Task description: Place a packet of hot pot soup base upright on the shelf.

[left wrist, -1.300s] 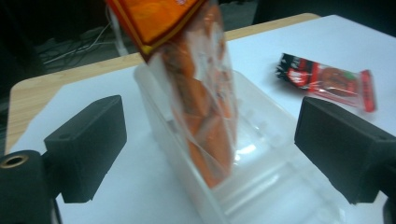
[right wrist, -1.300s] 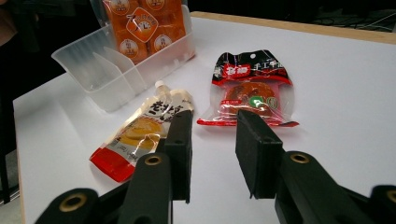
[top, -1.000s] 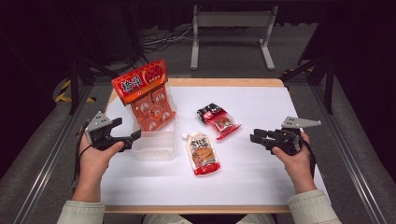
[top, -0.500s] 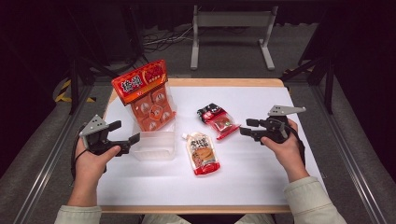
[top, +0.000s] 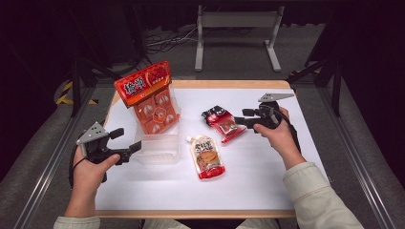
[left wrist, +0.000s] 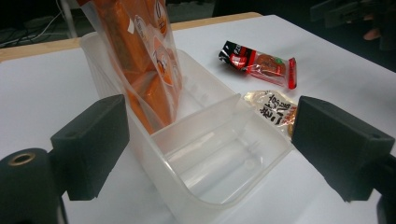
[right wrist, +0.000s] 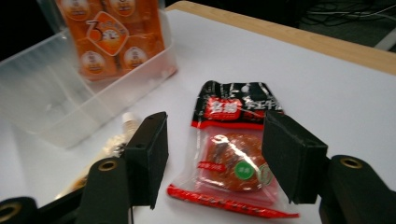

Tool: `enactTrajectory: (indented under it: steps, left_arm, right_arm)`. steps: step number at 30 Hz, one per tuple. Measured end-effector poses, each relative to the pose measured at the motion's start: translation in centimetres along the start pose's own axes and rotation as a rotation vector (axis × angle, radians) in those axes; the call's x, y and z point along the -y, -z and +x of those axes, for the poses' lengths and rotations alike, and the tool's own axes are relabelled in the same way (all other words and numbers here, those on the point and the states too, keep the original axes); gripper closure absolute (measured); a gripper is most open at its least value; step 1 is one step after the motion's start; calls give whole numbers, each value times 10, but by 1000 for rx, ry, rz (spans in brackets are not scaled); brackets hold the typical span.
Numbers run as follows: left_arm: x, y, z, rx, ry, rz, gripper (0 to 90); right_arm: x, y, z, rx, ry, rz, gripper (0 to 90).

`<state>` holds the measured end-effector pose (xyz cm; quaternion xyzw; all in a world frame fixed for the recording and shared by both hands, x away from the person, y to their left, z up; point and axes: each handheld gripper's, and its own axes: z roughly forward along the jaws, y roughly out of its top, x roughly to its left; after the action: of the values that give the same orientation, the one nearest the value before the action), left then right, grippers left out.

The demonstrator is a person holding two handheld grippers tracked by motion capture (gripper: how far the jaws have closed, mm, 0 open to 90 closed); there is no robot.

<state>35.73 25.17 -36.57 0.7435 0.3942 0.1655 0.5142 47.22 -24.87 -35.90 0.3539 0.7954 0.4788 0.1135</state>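
A clear plastic bin (top: 157, 149) with a divider stands at the table's left. An orange snack bag (top: 147, 95) stands upright in its far compartment; the near compartment (left wrist: 219, 163) holds nothing. A red-and-black snack packet (top: 223, 123) and a spouted pouch (top: 206, 157) lie flat to the right of the bin. My left gripper (top: 127, 140) is open at the bin's near left end, its jaws spanning the bin's end (left wrist: 210, 140). My right gripper (top: 241, 118) is open just right of the red-and-black packet (right wrist: 231, 154), which lies between the jaws in the right gripper view.
The white table top (top: 267, 181) has a wooden edge (top: 200, 213) around it. A metal stand (top: 236, 28) and cables sit on the dark floor beyond. The pouch (right wrist: 114, 140) lies left of my right gripper's left jaw.
My right gripper has moved left and away from me, up to the red-and-black packet. The left gripper has drifted slightly back toward me beside the bin.
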Motion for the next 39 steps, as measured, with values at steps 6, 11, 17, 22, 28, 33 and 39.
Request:
enactTrajectory:
  steps: [6, 11, 17, 22, 28, 33, 39]
  left_arm:
    - [0, 1, 3, -4, 0, -4, 121]
    - [1, 1, 4, -8, -2, 3, 121]
    - [-3, 1, 8, -17, -8, -8, 119]
    - [-3, 2, 9, -17, -5, -14, 119]
    - [-3, 3, 11, -22, -9, -9, 117]
    - [-2, 6, 11, -26, 1, -22, 116]
    - [1, 8, 8, -24, 0, -21, 114]
  right_arm:
    - [-11, -11, -9, 21, 38, -19, 491]
    - [-20, -23, -14, -13, 30, 16, 416]
    - [-26, -42, -23, -1, 19, 62, 362]
    - [-29, -52, -32, 6, 8, 75, 338]
    - [-33, -62, -39, 2, -3, 96, 335]
    - [-30, -70, -46, 26, 1, 104, 363]
    - [-24, -82, -52, 55, 0, 120, 358]
